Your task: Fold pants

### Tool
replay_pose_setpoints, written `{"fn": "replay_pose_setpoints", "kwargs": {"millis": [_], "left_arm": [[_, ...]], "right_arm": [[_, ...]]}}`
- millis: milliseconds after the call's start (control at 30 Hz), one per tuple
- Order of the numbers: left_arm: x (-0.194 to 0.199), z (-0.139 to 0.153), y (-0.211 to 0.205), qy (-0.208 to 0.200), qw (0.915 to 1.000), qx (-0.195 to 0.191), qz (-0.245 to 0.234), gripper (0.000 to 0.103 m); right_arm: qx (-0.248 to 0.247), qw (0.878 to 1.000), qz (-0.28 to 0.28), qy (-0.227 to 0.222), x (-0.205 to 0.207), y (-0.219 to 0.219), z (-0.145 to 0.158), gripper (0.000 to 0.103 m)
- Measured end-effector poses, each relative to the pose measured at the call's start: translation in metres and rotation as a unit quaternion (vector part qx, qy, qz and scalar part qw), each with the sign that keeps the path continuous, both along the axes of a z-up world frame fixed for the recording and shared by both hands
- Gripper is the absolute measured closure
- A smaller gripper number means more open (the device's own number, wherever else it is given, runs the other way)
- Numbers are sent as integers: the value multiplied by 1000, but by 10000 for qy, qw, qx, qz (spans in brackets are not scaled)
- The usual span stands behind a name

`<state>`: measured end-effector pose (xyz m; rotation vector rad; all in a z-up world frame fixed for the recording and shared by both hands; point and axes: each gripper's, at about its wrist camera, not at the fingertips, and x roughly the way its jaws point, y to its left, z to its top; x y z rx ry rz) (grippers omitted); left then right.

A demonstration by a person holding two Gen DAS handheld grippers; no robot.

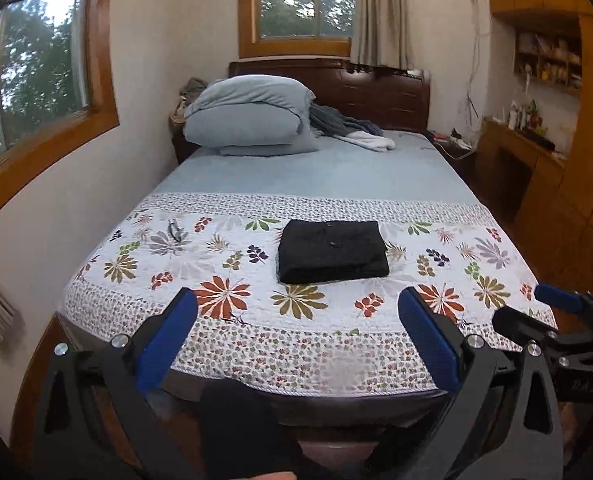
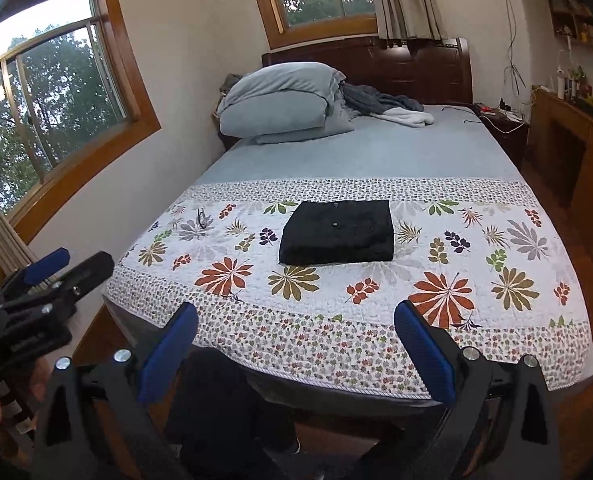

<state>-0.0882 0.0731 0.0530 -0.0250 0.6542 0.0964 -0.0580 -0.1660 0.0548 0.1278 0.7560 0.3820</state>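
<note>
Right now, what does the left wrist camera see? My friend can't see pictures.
Black pants, folded into a neat rectangle, lie on a floral quilt covering a bed. The left gripper is open and empty near the bed's foot. Blue pillows are stacked by the headboard.

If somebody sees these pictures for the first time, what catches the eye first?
The black folded pants lie as a neat rectangle on the floral quilt, near the bed's foot. At the head, blue pillows are stacked. Both grippers, left and right, hover open and empty.
</note>
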Motion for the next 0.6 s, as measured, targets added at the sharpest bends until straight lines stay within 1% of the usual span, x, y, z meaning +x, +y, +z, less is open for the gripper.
{"fn": "replay_pose_setpoints", "kwargs": {"millis": [100,167,467,600], "left_arm": [[4,-1,1,-40,9998,-188,-97,3],[8,-2,2,-29,9997,-234,-77,3],[23,-7,2,74,9996,-258,-71,3],[29,-9,3,131,9993,-349,-101,3]], "right_arm": [[-4,10000,32,49,8,2,-3,4],[-15,10000,47,76,13,3,-4,4],[-59,9998,45,165,30,5,-11,4],[-96,9998,60,180,34,7,-14,4]]}}
